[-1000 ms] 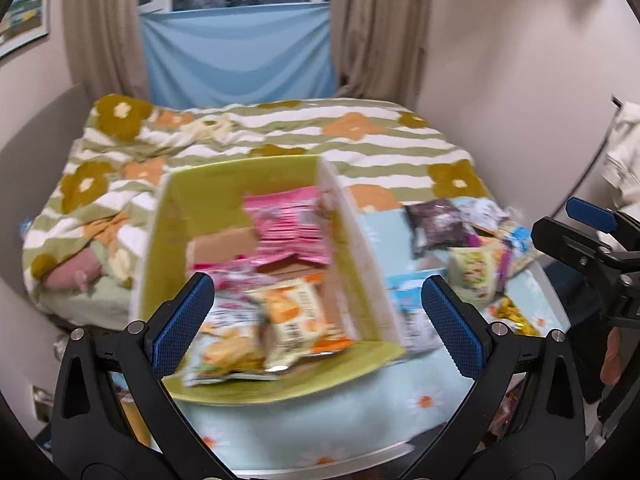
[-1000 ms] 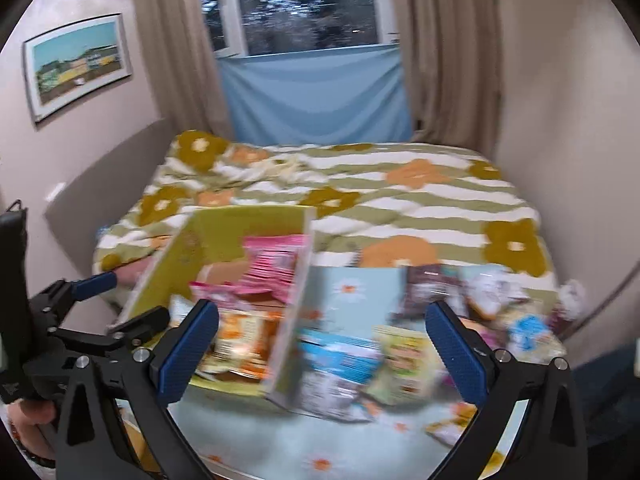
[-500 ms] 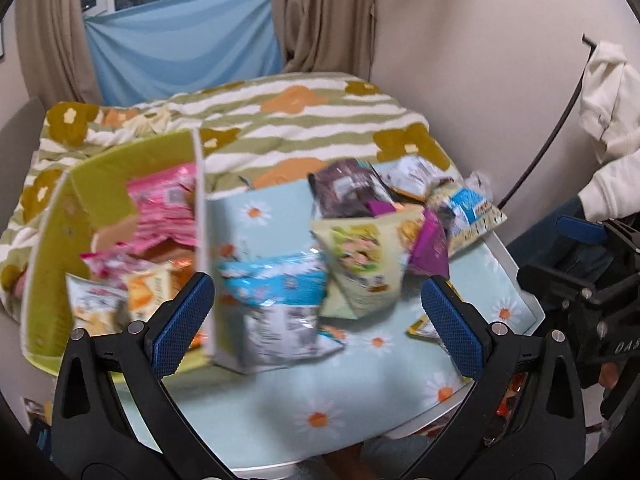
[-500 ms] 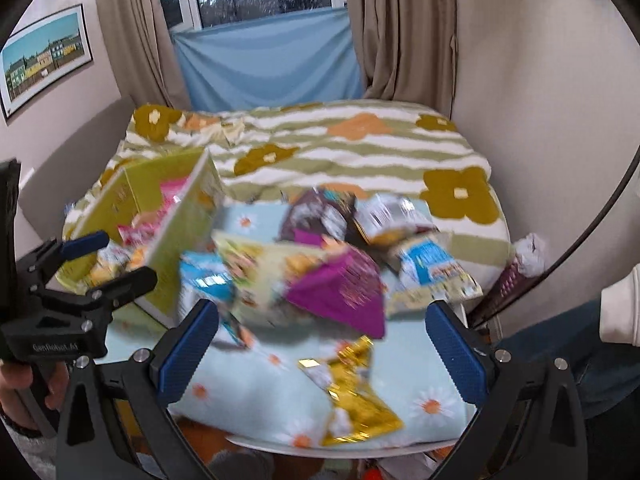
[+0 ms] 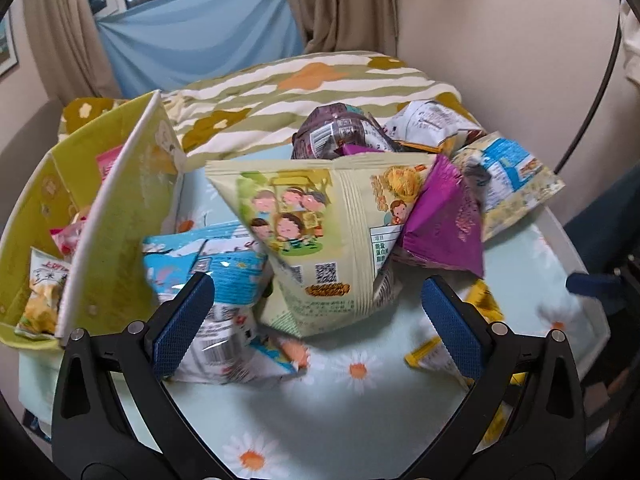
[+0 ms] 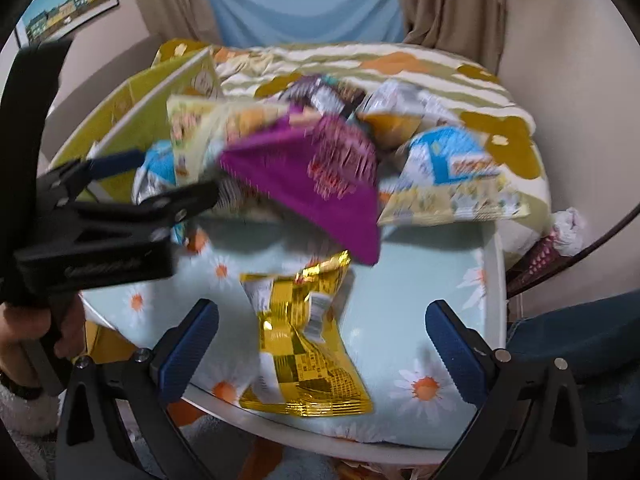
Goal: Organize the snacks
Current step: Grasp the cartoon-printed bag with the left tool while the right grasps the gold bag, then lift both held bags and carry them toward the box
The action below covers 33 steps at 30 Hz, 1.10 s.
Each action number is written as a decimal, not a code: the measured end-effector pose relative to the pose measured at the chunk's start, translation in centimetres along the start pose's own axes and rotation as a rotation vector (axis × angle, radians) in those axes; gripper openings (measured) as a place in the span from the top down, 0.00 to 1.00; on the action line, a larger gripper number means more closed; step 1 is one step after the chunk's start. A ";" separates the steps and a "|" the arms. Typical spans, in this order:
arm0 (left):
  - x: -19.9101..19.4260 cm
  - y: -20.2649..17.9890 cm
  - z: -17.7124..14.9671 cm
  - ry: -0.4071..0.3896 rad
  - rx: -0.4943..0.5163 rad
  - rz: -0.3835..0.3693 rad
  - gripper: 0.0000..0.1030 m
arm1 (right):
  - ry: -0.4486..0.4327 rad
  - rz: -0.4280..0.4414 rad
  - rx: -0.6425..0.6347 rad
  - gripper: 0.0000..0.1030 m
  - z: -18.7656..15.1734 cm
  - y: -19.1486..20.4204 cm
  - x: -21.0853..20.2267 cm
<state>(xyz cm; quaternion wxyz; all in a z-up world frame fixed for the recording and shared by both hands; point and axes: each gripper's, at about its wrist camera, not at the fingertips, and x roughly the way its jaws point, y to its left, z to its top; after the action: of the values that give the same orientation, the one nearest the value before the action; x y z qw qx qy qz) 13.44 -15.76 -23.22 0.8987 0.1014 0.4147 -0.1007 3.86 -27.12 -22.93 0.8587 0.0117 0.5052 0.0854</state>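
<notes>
A heap of snack bags lies on the daisy-print table (image 5: 352, 412). My left gripper (image 5: 318, 324) is open, just in front of a pale green cartoon bag (image 5: 320, 236) with a blue and white bag (image 5: 216, 276) to its left. A purple bag (image 5: 444, 228) leans on the right of the green one. The yellow-green box (image 5: 108, 240) at left holds several packets. My right gripper (image 6: 320, 344) is open over a gold foil bag (image 6: 304, 344) near the table's front edge. The purple bag (image 6: 320, 188) sits beyond it, blurred.
A bed with a striped flower quilt (image 5: 304, 88) lies behind the table. More bags, dark purple (image 5: 340, 132) and blue-yellow (image 5: 508, 176), fill the far right. The left gripper body and a hand (image 6: 36, 332) show at left in the right wrist view. A wall stands at right.
Both grippers have swung right from the box and closed in on the snack heap. The left now faces the pale green bag, the right the gold bag. Both stayed open.
</notes>
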 end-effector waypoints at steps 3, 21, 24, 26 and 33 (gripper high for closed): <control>1.1 -0.8 0.0 -0.009 0.013 0.037 0.00 | 0.013 0.020 -0.011 0.00 -0.4 -0.1 1.3; 2.8 -2.2 0.2 0.016 0.071 0.040 0.52 | 0.063 0.078 -0.034 0.33 -0.7 0.3 4.3; 2.4 -2.1 0.0 0.021 0.062 0.031 0.52 | 0.062 0.079 -0.027 0.36 -0.7 0.3 4.5; 1.9 -1.7 0.0 0.025 0.049 0.026 0.53 | 0.061 0.079 -0.026 0.38 -0.9 0.5 4.4; -0.1 -1.2 0.1 0.011 0.024 0.023 0.53 | 0.070 0.080 -0.044 0.47 -1.2 1.1 4.5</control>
<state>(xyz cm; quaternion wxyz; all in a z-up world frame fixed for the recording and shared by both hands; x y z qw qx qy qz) 13.14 -16.94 -23.21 0.8961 0.1174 0.4174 -0.0948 4.81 -25.43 -27.25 0.8365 0.0102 0.5321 0.1310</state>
